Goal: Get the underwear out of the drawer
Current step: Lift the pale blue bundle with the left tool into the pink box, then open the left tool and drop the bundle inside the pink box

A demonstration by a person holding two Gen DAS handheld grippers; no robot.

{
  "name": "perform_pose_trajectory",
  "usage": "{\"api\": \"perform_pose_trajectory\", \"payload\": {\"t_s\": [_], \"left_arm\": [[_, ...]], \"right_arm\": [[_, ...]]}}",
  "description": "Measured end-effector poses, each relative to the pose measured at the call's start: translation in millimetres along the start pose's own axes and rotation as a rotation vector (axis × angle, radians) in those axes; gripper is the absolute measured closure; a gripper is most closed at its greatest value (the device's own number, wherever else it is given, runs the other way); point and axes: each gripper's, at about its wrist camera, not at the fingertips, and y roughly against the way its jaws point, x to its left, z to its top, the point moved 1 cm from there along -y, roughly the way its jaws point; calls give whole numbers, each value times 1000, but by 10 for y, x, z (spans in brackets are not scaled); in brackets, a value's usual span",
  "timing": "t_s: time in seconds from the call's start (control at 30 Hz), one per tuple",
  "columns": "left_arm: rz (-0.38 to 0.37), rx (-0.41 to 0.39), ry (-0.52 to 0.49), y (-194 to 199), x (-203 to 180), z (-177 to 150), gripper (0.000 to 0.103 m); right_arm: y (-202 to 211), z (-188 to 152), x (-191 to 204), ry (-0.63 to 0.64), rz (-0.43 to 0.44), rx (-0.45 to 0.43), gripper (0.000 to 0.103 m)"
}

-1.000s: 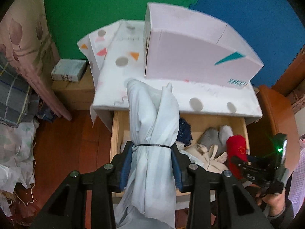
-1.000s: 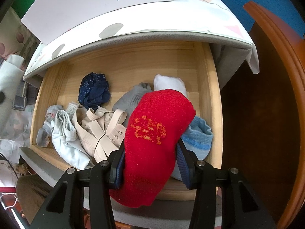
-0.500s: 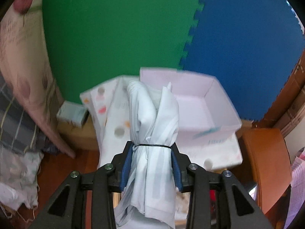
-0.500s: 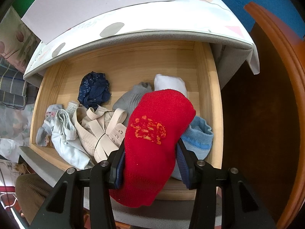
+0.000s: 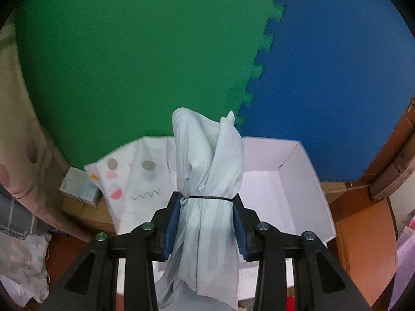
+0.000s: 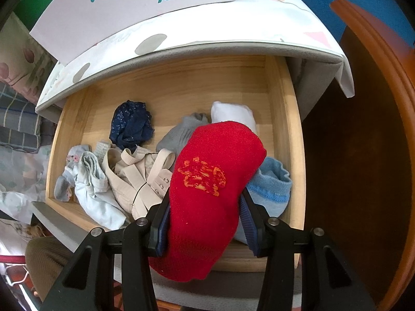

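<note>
Pale-blue bundled cloth garment (image 5: pixel 208 181) clamped in left gripper (image 5: pixel 207 223) above open white cardboard box (image 5: pixel 306 181); right gripper (image 6: pixel 205 217) grips red knitted garment (image 6: pixel 207 202) over wooden drawer (image 6: pixel 290 119).

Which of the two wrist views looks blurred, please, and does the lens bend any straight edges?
Left wrist view: background is smeared, notably the patterned cloth and small box, while the held pale garment stays sharp. Right wrist view: crisp throughout, but the fisheye bows the drawer and the tabletop edge into curves.

Black tool (image 5: pixel 207 223), blue ribbed pads (image 5: pixel 172 226)
</note>
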Motion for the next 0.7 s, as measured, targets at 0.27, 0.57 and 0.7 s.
{"api": "perform_pose_trajectory", "payload": {"t_s": [0.27, 0.57, 0.7], "left_arm": [[34, 143, -35, -759, -65, -170, 65], [95, 199, -37, -991, 108, -344, 65], [110, 183, -40, -966, 146, -351, 65]], "right_arm": [[-9, -6, -8, 2, 23, 5, 59], [-23, -11, 4, 4, 29, 12, 59], [-27, -11, -1, 4, 30, 11, 59]]}}
